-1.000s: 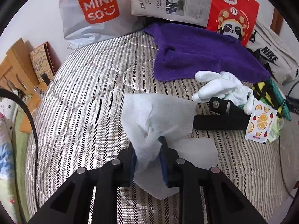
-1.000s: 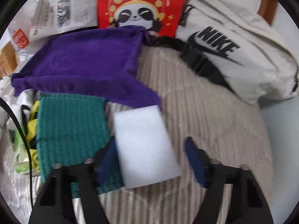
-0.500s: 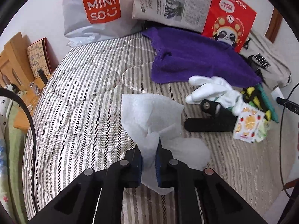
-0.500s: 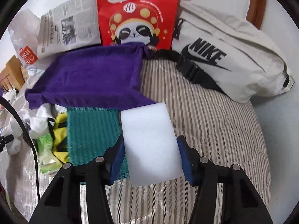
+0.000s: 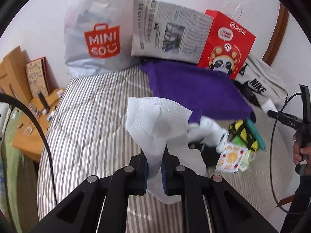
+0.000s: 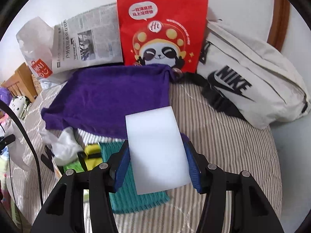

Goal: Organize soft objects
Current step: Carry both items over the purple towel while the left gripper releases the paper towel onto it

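Above the striped bed (image 5: 93, 120), left gripper (image 5: 154, 168) jaws pinch one paper towel (image 5: 155, 120), right gripper (image 6: 157, 167) jaws clamp one white, seemingly foam, block (image 6: 157, 151).

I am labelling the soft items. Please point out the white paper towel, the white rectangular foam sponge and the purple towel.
white paper towel (image 5: 155, 120): left wrist view, its upper crumpled part.
white rectangular foam sponge (image 6: 157, 151): right wrist view, its flat face.
purple towel (image 6: 116, 95): right wrist view, its middle.

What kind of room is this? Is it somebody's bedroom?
Probably a bedroom: things lie on a bed with a striped quilt, shopping bags lean against the wall, and a wooden bedside stand sits beside it.
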A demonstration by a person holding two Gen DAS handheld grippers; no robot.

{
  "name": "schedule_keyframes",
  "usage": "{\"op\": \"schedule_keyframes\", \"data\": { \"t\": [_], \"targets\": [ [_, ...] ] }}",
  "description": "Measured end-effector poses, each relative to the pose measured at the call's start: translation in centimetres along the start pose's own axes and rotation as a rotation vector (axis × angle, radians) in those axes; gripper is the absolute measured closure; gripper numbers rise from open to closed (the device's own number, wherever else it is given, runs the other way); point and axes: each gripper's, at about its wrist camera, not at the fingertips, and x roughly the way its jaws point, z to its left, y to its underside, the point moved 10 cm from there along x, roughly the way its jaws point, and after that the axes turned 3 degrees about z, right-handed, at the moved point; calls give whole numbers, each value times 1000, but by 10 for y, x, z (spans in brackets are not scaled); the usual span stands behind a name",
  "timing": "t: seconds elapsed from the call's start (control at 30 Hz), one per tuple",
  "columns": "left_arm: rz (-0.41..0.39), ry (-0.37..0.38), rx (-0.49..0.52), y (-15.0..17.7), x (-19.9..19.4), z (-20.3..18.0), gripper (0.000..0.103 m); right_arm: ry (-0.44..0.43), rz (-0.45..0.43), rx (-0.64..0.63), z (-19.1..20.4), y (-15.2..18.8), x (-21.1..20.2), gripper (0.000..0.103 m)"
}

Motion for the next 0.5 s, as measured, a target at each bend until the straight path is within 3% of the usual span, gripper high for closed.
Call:
{"op": "schedule_keyframes", "data": {
  "t": [0.5],
  "targets": [
    [-58,52,5,-96,21,-23,92,-12,-19,-26,13,-74,25,49]
  ]
}}
